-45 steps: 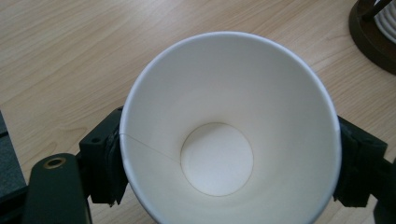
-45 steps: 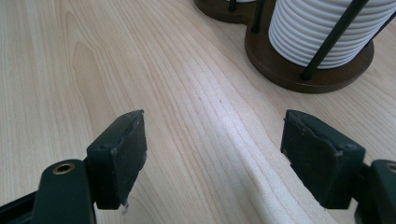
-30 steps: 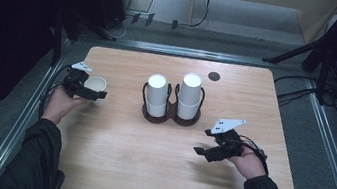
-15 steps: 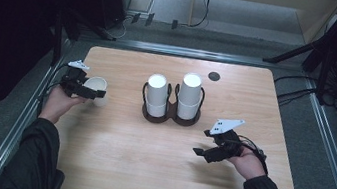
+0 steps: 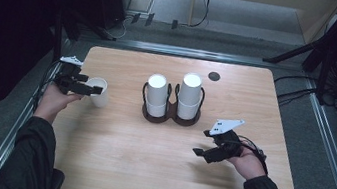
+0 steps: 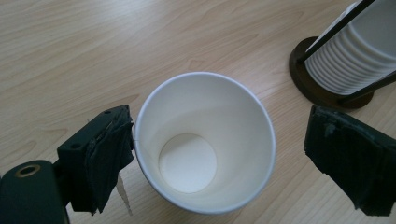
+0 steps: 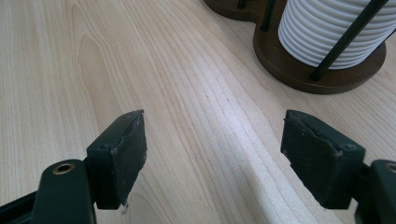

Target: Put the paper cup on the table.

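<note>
The high view looks forward and down from above the person's side, taking in the whole worktop (image 5: 154,173) and the floor beyond it. The left gripper view sits close, looking steeply down between its jaws into the paper cup (image 6: 205,140), with the cup holder (image 6: 327,88) at its upper right edge. The right gripper view rides low over bare wood, facing the same cup holder (image 7: 303,70) from nearby. All three views share that holder (image 5: 170,117) and the wood around it
</note>
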